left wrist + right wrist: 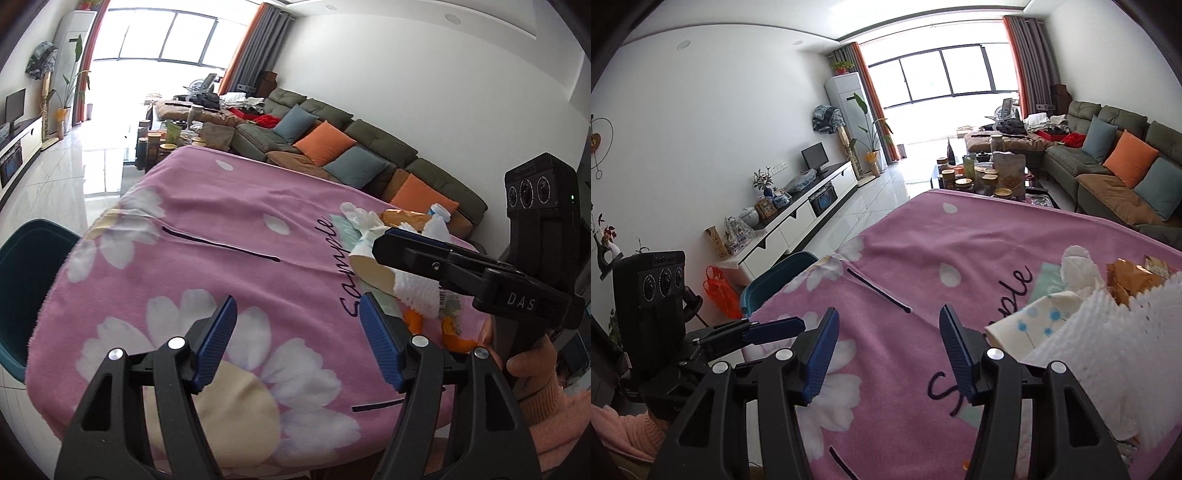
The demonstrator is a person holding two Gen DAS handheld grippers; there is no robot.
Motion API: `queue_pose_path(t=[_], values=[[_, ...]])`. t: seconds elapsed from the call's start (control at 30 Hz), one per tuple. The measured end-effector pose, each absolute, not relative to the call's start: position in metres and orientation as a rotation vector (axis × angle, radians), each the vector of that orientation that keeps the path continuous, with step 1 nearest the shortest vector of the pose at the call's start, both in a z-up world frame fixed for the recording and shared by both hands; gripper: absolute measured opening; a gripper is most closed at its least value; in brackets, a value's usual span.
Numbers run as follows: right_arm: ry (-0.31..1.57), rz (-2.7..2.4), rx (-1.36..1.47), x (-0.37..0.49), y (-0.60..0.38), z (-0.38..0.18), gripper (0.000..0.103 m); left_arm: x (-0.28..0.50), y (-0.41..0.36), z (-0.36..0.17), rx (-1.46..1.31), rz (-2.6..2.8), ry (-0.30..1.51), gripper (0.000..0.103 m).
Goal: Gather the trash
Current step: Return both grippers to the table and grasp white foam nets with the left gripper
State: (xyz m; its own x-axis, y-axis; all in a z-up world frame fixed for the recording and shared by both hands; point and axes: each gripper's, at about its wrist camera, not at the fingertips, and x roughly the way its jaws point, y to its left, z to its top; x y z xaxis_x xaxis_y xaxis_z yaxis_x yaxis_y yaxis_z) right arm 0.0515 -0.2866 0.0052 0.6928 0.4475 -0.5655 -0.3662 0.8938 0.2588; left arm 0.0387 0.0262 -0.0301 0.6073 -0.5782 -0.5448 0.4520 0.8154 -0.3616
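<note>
- The left hand-held gripper [297, 339] has its blue pads spread apart with nothing between them; only pink cloth shows in the gap.
- The right hand-held gripper [888, 350] is likewise parted and empty, above the dark script printed on the cloth.
- Landmark: the trash pile [402, 254], heaped at one side of the counter [207, 266], which is draped in a pink flowered blanket.
- In that pile are crumpled white tissue [1078, 267], a paper napkin printed with blue flowers [1030, 325], white foam fruit netting [1108, 332] and a gold snack wrapper [1126, 278]; orange peel [452, 334] lies at the pile's near edge.
- A teal chair [779, 280] stands at the counter edge on the far side from the pile.
- Judging by this, the step in hand is reaching for a piece, with neither gripper yet touching anything.
- To do it well, I would take the netting or napkin first, as they lie nearest the right gripper.
- Close on a raised fold rather than a flat sheet, and keep the pads clear of the blanket so it is not dragged.
- The light paper may slip; a firm pinch on a bunched part should help.
- No bin or bag for the trash is clearly seen.
</note>
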Motion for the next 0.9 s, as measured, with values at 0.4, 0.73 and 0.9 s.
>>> queue_pose_path(t=[0.4, 0.73, 0.9], values=[[0.598, 0.176, 0.224, 0.021, -0.405, 0.007, 0.055, 0.056, -0.065, -0.044, -0.170, -0.794, 0.811, 0.073], [0.604, 0.041, 0.323, 0.013, -0.469, -0.008, 0.060, 0.082, -0.101, -0.054, -0.186, -0.842, 0.915, 0.067], [0.619, 0.091, 0.263, -0.005, -0.461, -0.011, 0.060, 0.087, -0.109, -0.061, -0.213, -0.878, 0.950, 0.040]])
